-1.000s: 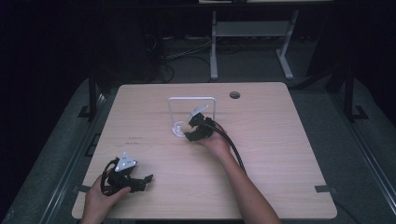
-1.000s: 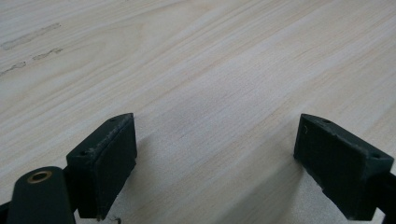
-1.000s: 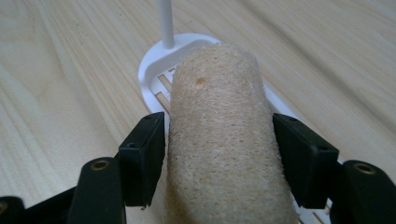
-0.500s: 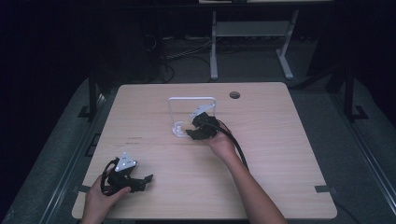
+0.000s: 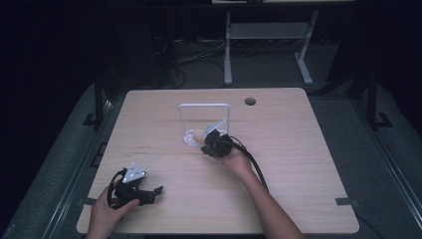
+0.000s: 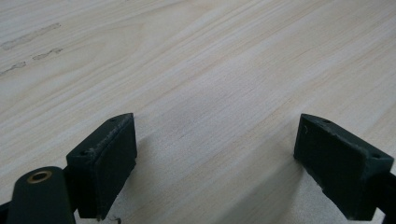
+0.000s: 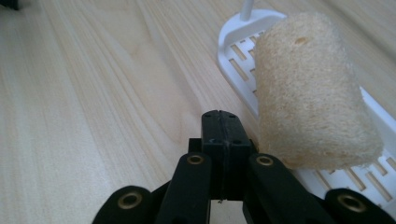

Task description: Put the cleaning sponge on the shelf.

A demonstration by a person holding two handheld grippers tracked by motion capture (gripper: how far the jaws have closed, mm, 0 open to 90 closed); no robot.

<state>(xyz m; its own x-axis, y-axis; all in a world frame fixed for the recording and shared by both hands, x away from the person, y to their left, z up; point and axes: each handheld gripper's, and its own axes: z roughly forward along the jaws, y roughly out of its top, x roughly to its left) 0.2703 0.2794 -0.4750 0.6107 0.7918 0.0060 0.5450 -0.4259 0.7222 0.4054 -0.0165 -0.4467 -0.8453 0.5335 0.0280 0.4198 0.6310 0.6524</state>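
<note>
Over on the near left corner of the pale wooden table [image 5: 298,149], the left gripper [image 5: 149,191] sits low in the person's left hand [image 5: 107,214], its grey three-cornered plate [image 5: 134,173] facing up, and its own view tells the story: both black jaws stand wide apart with bare wood grain between them, nothing held. A few faint grey marks [image 6: 30,36] show on the wood farther out in that view. Now to the middle of the table, where the right hand [image 5: 239,162] has the right gripper [image 5: 209,147] pointed at a white rack [image 5: 204,107], an upright wire frame on a slotted base. From the right gripper view the two jaws are pressed flat together, tip to tip, and there is nothing between them. Just beside those closed tips, to their right, lies a tan loofah sponge [image 7: 310,93], a rough fibrous cylinder resting on the slotted white base [image 7: 233,46] of the rack, its flat end turned toward the camera. The sponge is near the jaws but whether it touches them cannot be told. From above it shows as a small pale lump [image 5: 197,133] inside the frame's foot. A black cable [image 5: 254,167] trails back from the right gripper along the forearm. Toward the far edge, a round dark hole [image 5: 250,101] sits in the tabletop, well apart from the rack
</note>
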